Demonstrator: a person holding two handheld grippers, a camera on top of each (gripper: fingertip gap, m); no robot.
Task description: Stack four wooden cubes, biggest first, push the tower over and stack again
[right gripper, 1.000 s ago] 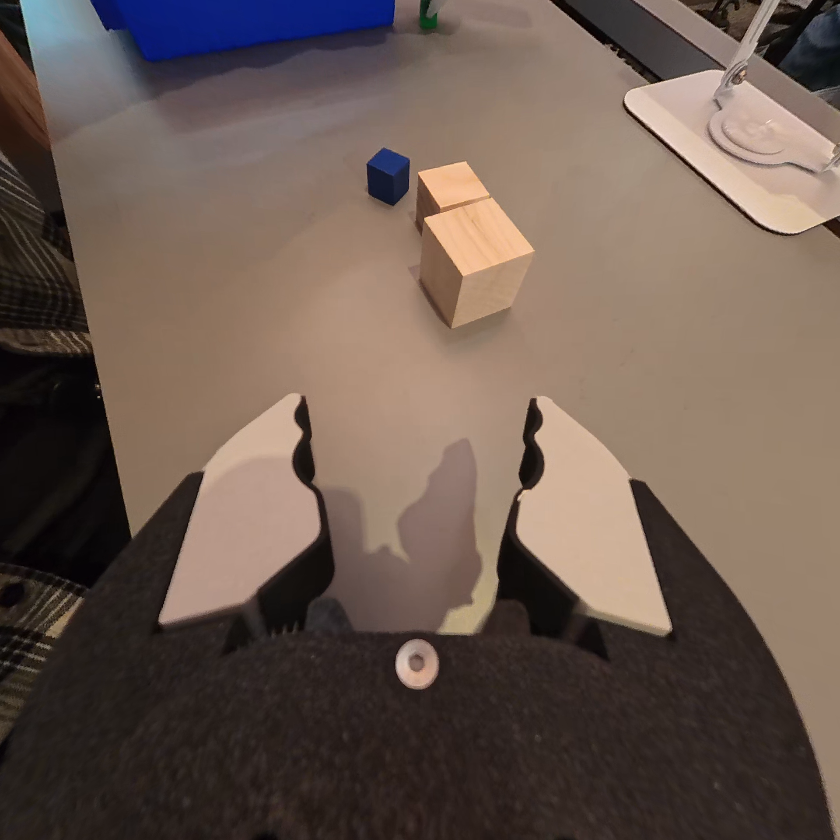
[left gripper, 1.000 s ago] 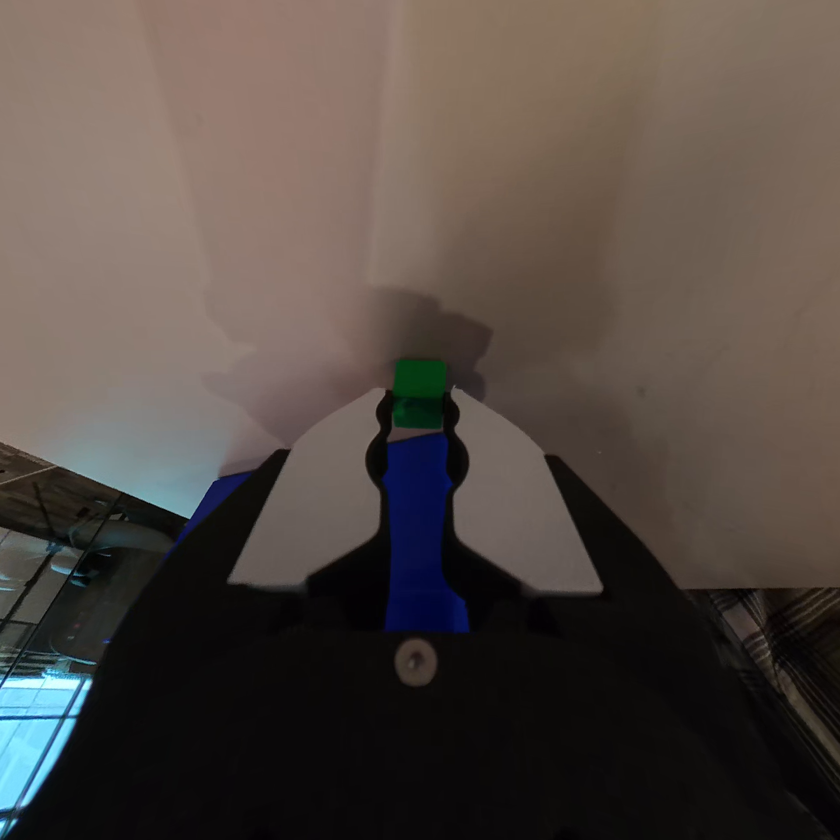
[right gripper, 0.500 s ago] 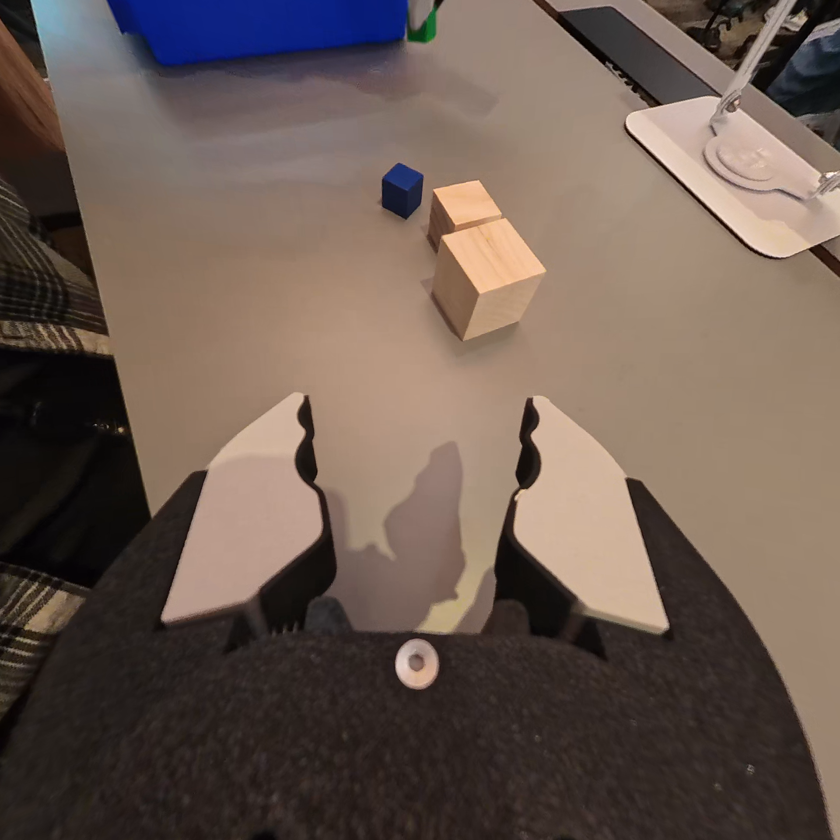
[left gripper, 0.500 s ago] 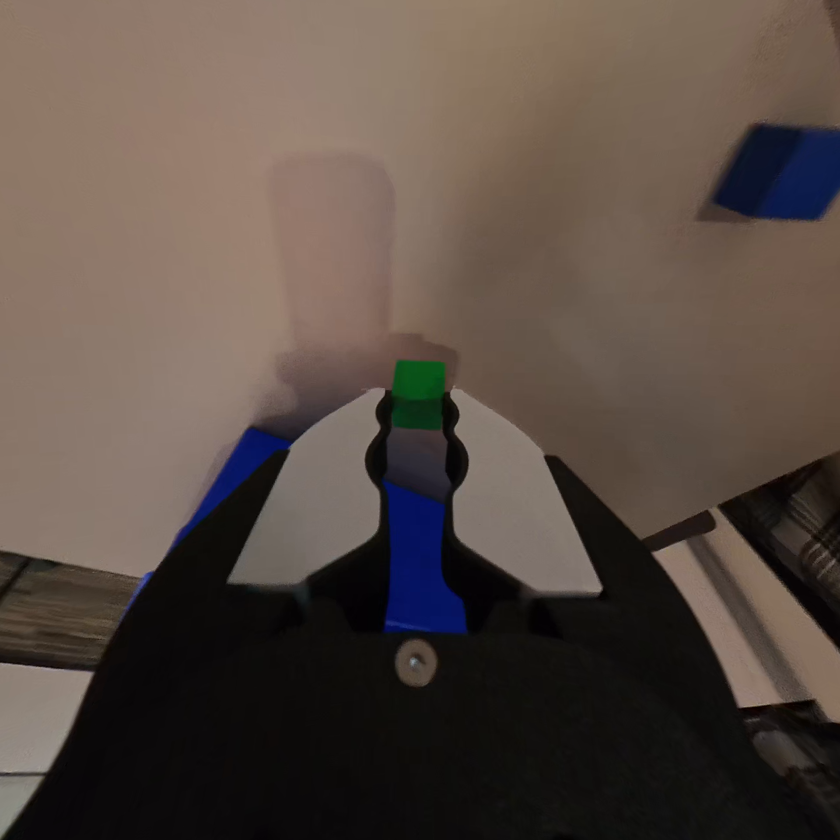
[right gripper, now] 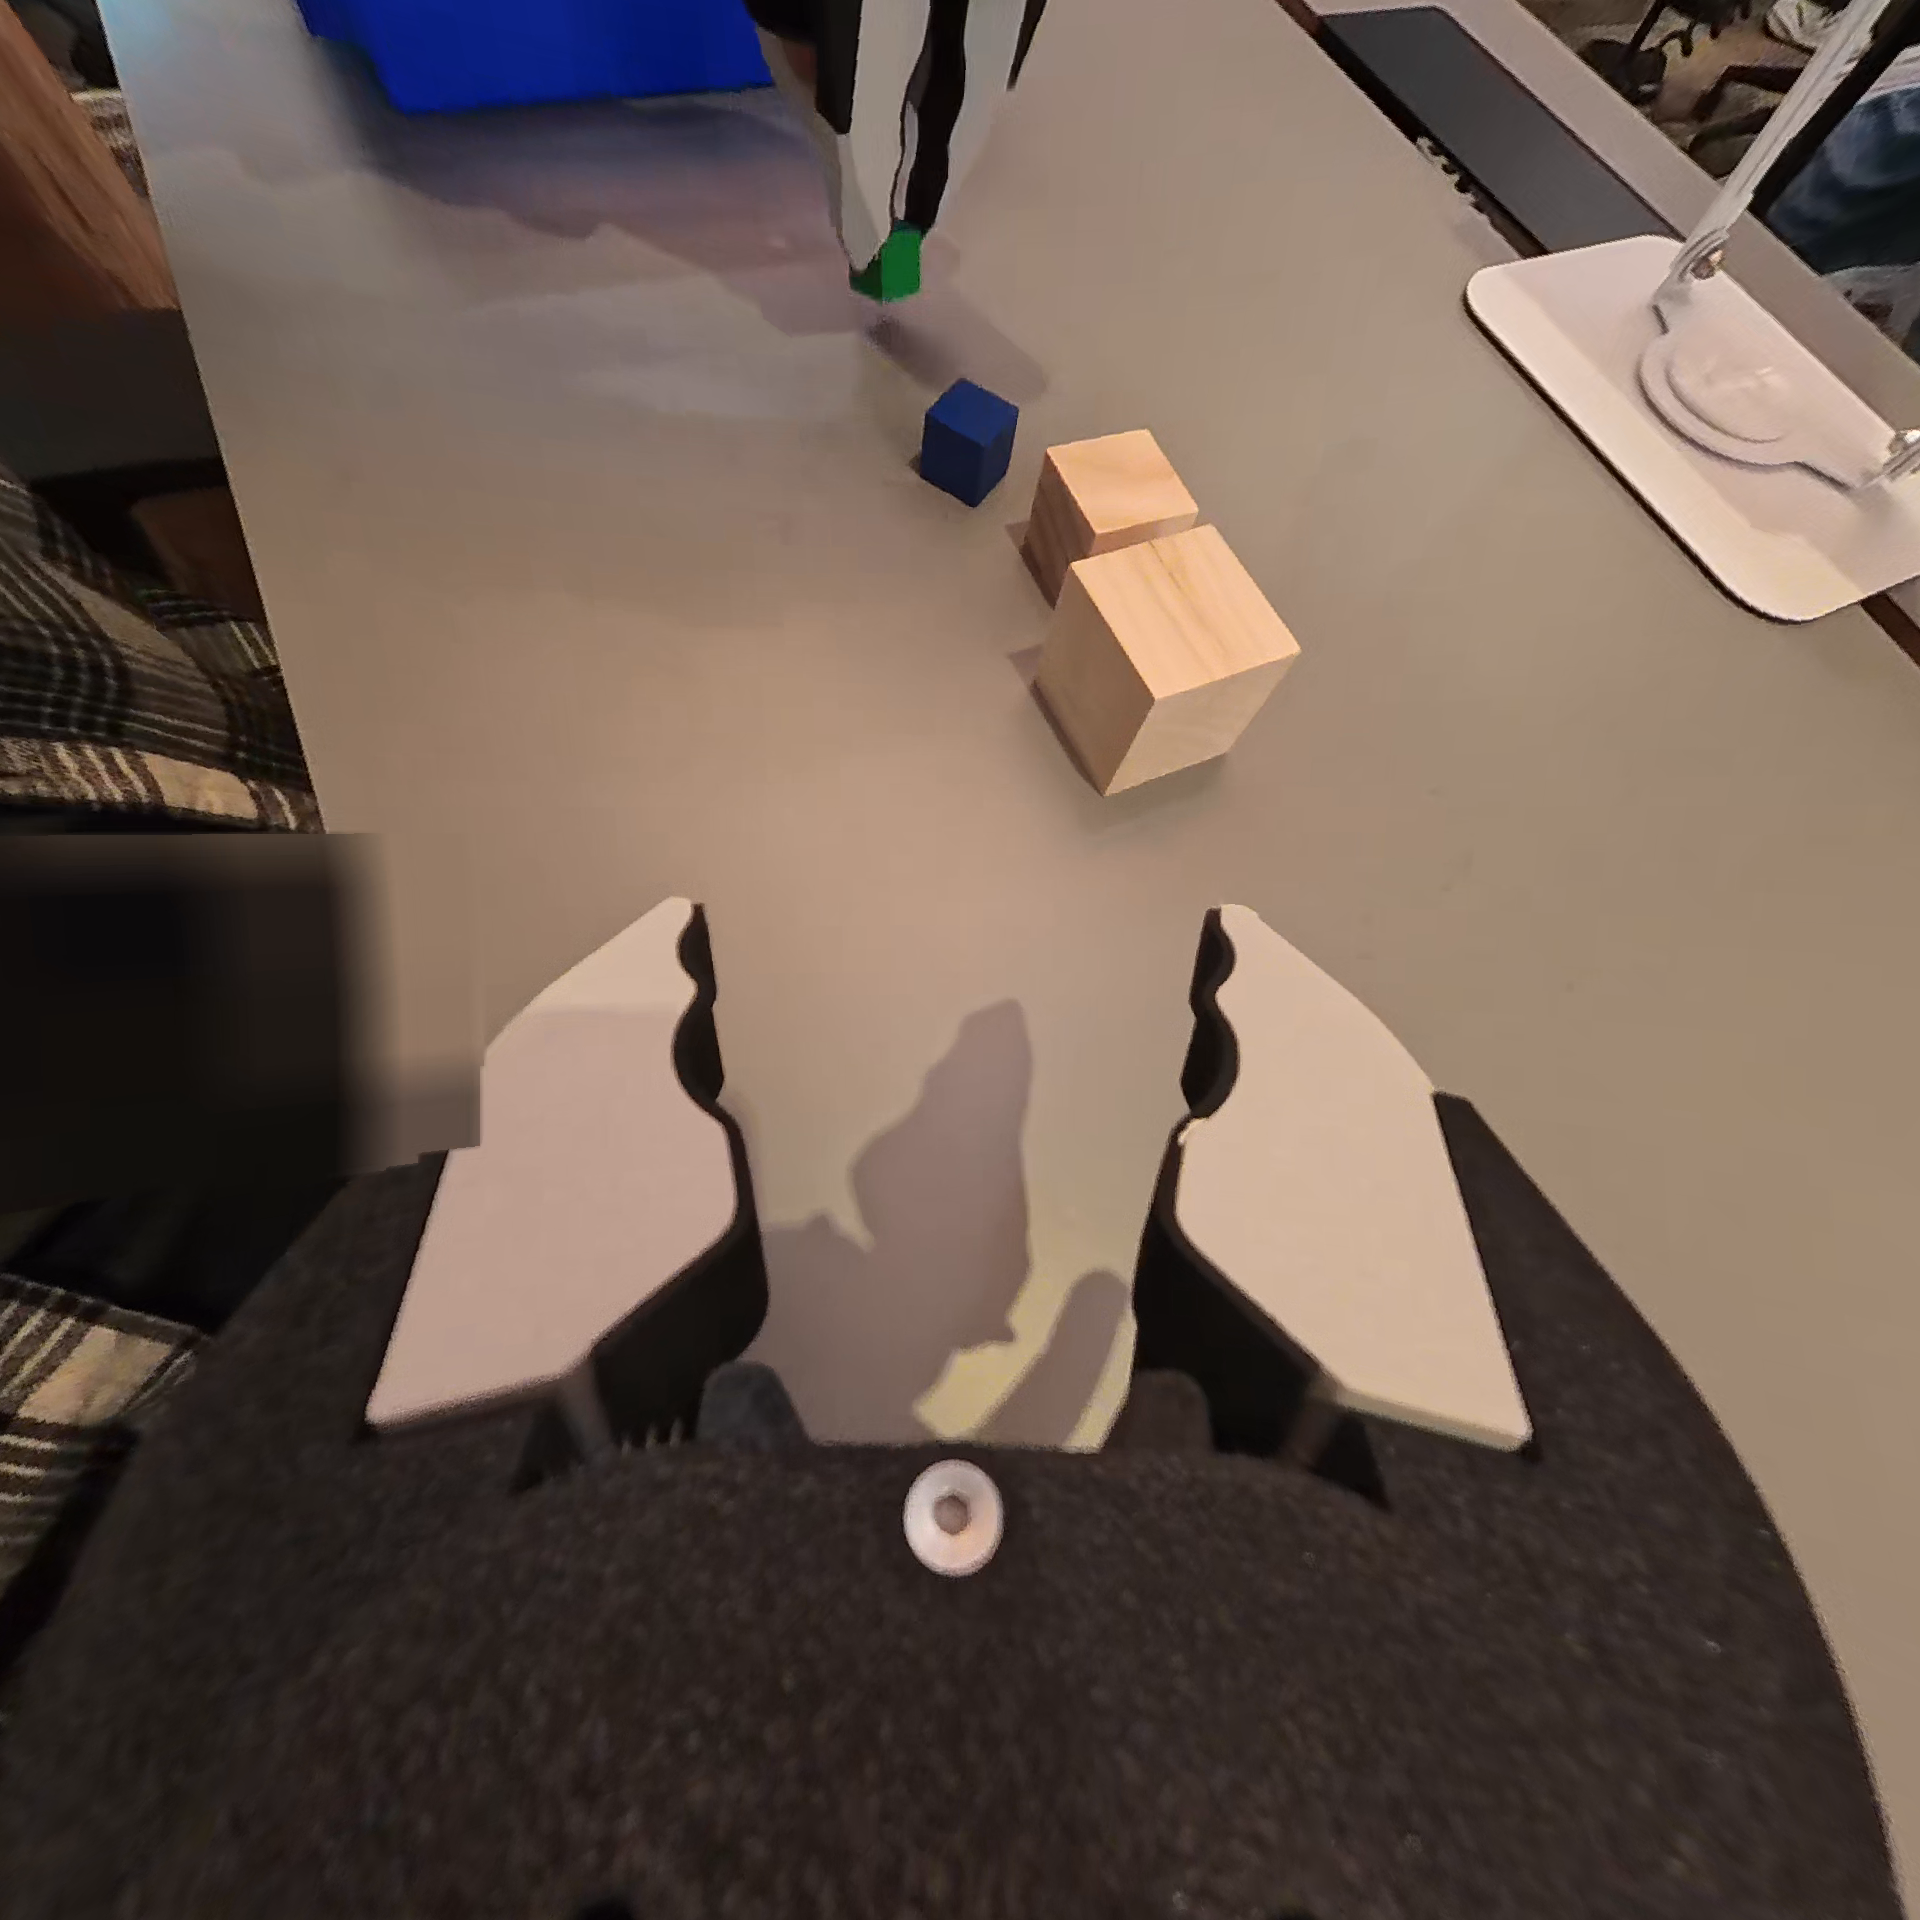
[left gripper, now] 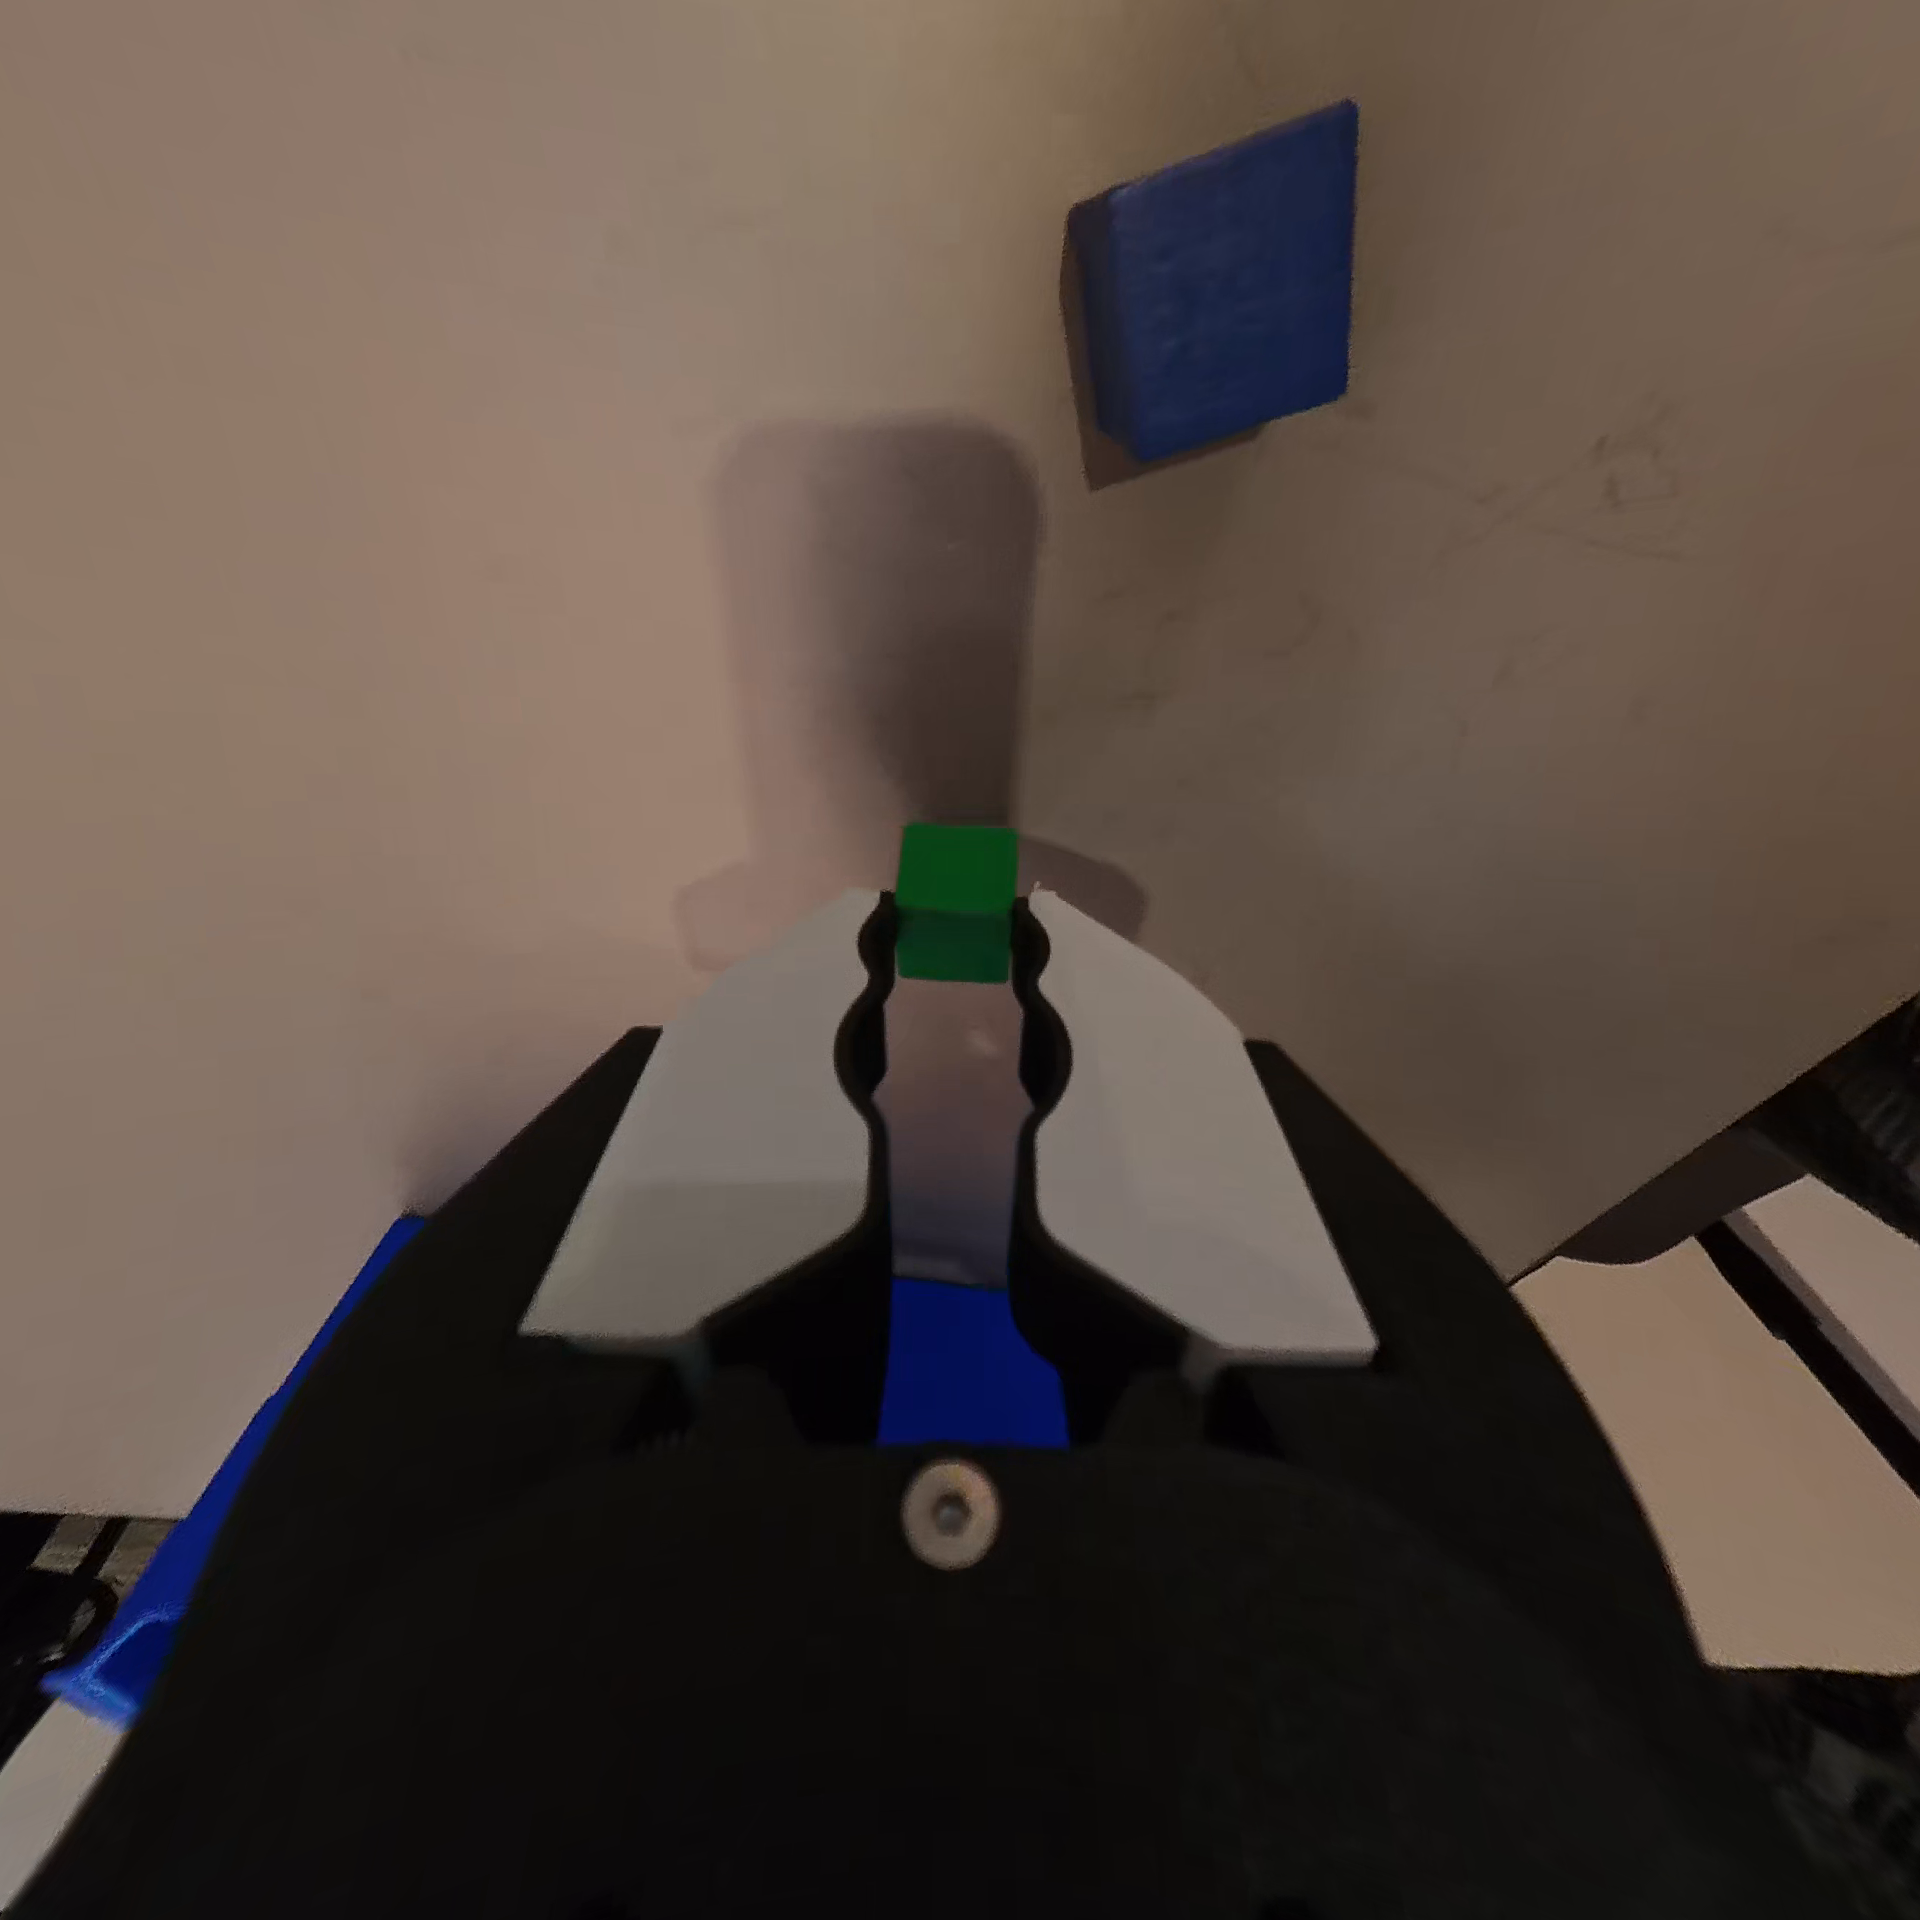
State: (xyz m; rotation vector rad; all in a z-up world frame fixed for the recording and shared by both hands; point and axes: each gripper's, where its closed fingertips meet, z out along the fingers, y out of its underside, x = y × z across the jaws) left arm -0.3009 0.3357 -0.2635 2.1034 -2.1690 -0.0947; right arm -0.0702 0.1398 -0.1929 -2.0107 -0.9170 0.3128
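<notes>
Above the grey surface (right gripper: 623,675), left tongs (left gripper: 954,914) pinch the green cube (left gripper: 954,902) by its tips; it could slip. Right tongs (right gripper: 954,935) hang spread, near the big wooden cube (right gripper: 1169,655).

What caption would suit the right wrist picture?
Open right tongs face two wooden cubes and a blue cube; left tongs carry a green cube.

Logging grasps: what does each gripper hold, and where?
Left tongs pinch the small green cube by opposite side faces at their tips. Right tongs hold nothing.
</notes>
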